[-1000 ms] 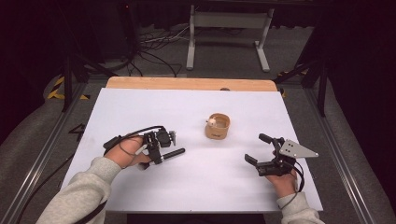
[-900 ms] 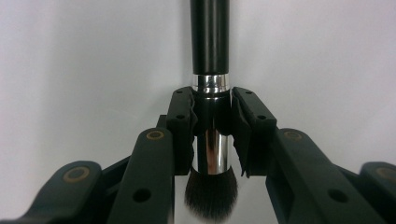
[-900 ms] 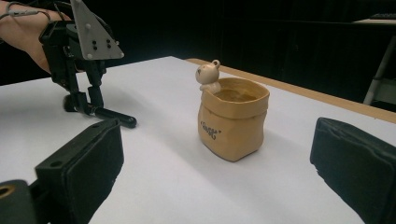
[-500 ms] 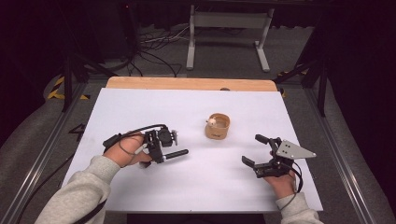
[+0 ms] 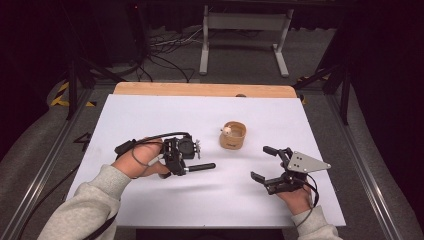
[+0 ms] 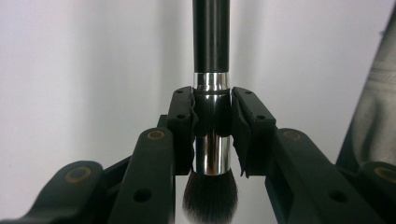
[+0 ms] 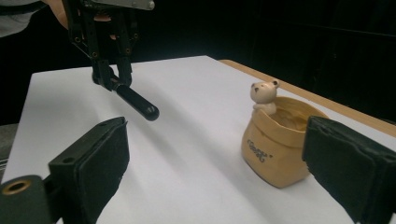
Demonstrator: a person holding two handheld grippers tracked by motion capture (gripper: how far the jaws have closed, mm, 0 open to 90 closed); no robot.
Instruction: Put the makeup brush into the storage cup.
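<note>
My left gripper [image 5: 181,154] is shut on the shiny metal ferrule of a black-handled makeup brush [image 5: 202,167]. It holds the brush level above the white table, with the handle pointing right. In the left gripper view both pads [image 6: 184,116] press the ferrule of the brush [image 6: 211,46], with the dark bristles below. A tan pot with a small bear on its rim [image 5: 233,135] stands mid-table. My right gripper [image 5: 261,162] is open to the pot's lower right. Its jaws have just been closing slightly, with nothing between them. Its own view shows the pot [image 7: 275,149] ahead and the brush handle [image 7: 137,105] held by the left gripper [image 7: 112,74].
The white sheet [image 5: 150,120] covers a wooden table whose bare edge [image 5: 200,90] runs along the far side. Beyond it stand a metal stand [image 5: 245,30] and cables on the dark floor.
The left hand has lifted the brush off the sheet and carried it a little to the right. The right gripper has shifted slightly left and its jaws have narrowed a bit.
</note>
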